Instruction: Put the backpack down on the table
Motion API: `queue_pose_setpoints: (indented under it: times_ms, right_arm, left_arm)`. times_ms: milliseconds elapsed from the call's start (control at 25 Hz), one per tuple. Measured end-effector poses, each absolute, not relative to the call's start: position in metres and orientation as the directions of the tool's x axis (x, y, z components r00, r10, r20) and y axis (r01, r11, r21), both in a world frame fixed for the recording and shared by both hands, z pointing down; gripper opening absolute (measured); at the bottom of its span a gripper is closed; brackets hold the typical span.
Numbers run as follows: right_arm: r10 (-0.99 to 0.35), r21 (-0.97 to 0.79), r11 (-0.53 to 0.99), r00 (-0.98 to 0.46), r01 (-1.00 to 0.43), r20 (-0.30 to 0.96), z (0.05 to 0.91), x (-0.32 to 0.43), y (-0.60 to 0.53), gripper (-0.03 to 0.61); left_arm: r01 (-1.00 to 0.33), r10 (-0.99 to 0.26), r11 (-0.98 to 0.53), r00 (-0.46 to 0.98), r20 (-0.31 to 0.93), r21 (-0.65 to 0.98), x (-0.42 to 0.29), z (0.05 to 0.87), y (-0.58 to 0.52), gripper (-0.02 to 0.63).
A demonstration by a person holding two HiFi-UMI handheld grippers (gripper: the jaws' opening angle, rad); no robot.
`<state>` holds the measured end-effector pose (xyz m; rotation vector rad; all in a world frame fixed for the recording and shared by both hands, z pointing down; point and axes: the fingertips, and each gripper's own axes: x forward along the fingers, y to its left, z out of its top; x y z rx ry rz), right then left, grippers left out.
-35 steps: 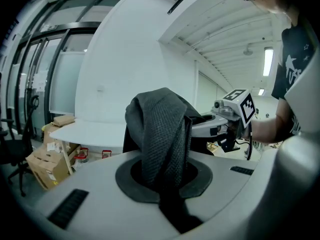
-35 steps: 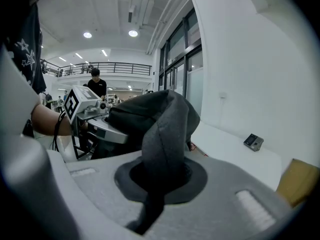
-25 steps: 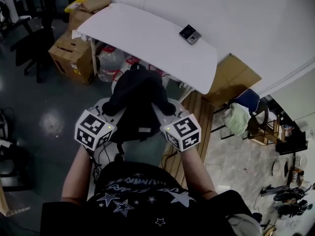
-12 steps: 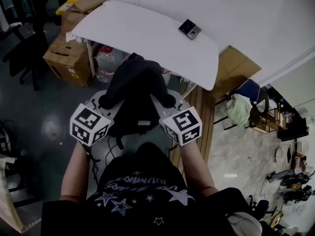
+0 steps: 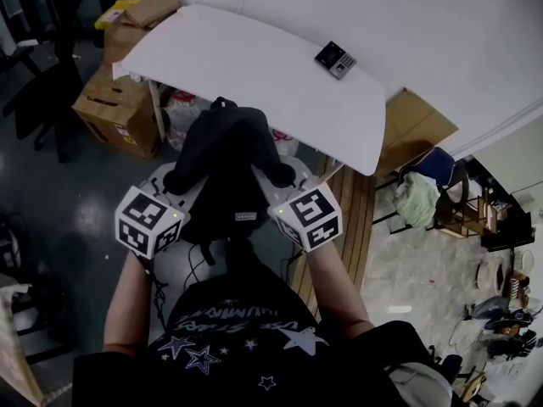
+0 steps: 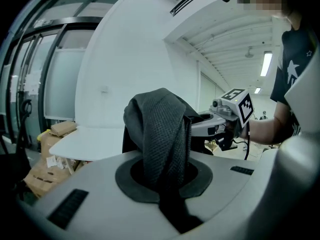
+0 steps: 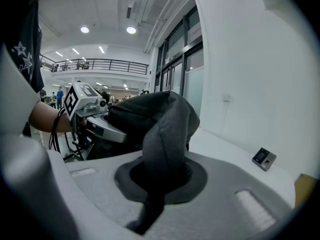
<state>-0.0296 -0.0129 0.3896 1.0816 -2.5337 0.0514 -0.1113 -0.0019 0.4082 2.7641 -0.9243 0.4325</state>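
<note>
Backpack [image 5: 229, 164]: black, hangs in the air between the two grippers in front of the person's chest. It is at the near edge of the white worktop [image 5: 254, 66], not resting on it.

- Left gripper [image 5: 180, 183]: jaws clamped on a mesh-textured fold of the backpack, fabric bunched up out of the jaws in the left gripper view.
- Right gripper [image 5: 278, 176]: jaws clamped on a smoother padded strap of it.

Writing:
- small pale label [image 5: 246, 216] low on the backpack, too small to read
- black-and-white square markers on both gripper cubes
- person's dark T-shirt [image 5: 237, 333] has stars and a line of print, not legible

Containers:
- brown cardboard boxes [image 5: 114, 104] on the floor left of the worktop, closed, contents not visible
- another cardboard box [image 5: 148, 8] behind them at the far left corner
- clear plastic jug [image 5: 180, 108] under the worktop, mostly hidden by the backpack and the worktop edge

Around:
- small dark keypad device [image 5: 335, 59] lies on the worktop near its right end, well apart from the backpack
- flat cardboard sheet [image 5: 416, 130] leans by the wall, right of the worktop
- wooden slats [image 5: 352, 219] on the floor
- chair [image 5: 433, 189] with blue and pale green cloth on it, further right
- black office chair [image 5: 38, 87] at far left
</note>
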Motion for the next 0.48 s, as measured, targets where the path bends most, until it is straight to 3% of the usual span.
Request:
queue_pose_setpoints:
  times_ms: [480]
  right_arm:
    - [-0.633,0.142,0.771,-0.721,-0.621,0.282,0.352,-0.01,-0.144,0.005]
  left_arm:
    - [-0.688,-0.645,-0.725,0.69,0.329,0.024,-0.093,0.37,-0.129,0.041]
